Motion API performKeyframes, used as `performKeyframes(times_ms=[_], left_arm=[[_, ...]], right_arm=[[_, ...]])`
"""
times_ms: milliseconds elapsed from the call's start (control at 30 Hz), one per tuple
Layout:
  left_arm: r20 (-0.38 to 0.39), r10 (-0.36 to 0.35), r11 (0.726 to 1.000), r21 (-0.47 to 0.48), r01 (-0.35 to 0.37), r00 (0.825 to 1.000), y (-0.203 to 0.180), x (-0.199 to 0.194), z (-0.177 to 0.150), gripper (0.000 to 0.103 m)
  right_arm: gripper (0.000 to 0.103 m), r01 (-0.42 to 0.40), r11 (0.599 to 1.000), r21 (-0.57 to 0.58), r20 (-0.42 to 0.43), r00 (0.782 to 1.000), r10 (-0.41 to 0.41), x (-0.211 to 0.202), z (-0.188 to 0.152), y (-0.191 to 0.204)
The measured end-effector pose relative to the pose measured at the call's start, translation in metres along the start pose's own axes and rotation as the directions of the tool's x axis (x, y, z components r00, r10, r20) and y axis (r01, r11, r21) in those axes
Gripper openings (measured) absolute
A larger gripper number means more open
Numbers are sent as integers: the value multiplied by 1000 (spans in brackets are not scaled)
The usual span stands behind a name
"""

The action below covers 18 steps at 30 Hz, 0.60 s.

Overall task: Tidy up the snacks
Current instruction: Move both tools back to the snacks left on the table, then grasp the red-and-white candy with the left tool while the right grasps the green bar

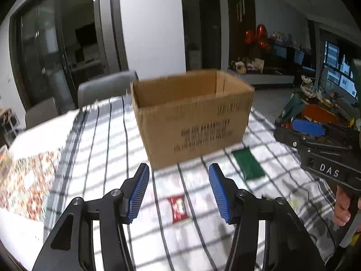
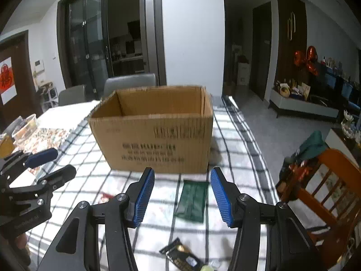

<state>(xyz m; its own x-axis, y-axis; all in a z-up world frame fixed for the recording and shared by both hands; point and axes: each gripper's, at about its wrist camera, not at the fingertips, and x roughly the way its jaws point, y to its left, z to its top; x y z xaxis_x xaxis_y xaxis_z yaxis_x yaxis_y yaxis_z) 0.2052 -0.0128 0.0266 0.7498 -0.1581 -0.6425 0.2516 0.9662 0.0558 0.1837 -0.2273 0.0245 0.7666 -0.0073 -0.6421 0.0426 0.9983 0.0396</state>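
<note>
An open cardboard box [image 1: 194, 117] [image 2: 155, 131] stands on the checked tablecloth [image 1: 108, 149] [image 2: 234, 140]. In front of it lie a dark green packet [image 1: 248, 163] [image 2: 193, 201], a small red-and-white packet [image 1: 179, 207] and, nearest in the right wrist view, a black-and-gold packet [image 2: 180, 256]. My left gripper [image 1: 178, 192] hovers open above the red packet, nothing between its blue pads. My right gripper [image 2: 182, 197] hovers open over the green packet, also holding nothing. Each gripper shows at the edge of the other's view [image 1: 315, 135] [image 2: 42, 164].
Grey chairs [image 1: 106, 88] [image 2: 129, 82] stand behind the table. A wooden chair [image 2: 325, 192] piled with bags stands to the right of the table. A patterned mat [image 1: 24, 180] and a basket [image 2: 24, 127] lie at the table's left. A hand [image 1: 343, 205] grips the right tool.
</note>
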Motion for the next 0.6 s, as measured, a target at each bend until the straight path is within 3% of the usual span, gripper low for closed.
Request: performKeyframes(times_ms=[233, 600], left_arm=[[-88, 10, 1000, -23, -12, 996, 1, 23, -30, 54], [-213, 18, 996, -82, -36, 977, 8, 75, -41, 53]], right_arm=[[53, 17, 1000, 10, -76, 997, -16, 27, -20, -1], [53, 28, 997, 75, -205, 979, -12, 82, -33, -11]])
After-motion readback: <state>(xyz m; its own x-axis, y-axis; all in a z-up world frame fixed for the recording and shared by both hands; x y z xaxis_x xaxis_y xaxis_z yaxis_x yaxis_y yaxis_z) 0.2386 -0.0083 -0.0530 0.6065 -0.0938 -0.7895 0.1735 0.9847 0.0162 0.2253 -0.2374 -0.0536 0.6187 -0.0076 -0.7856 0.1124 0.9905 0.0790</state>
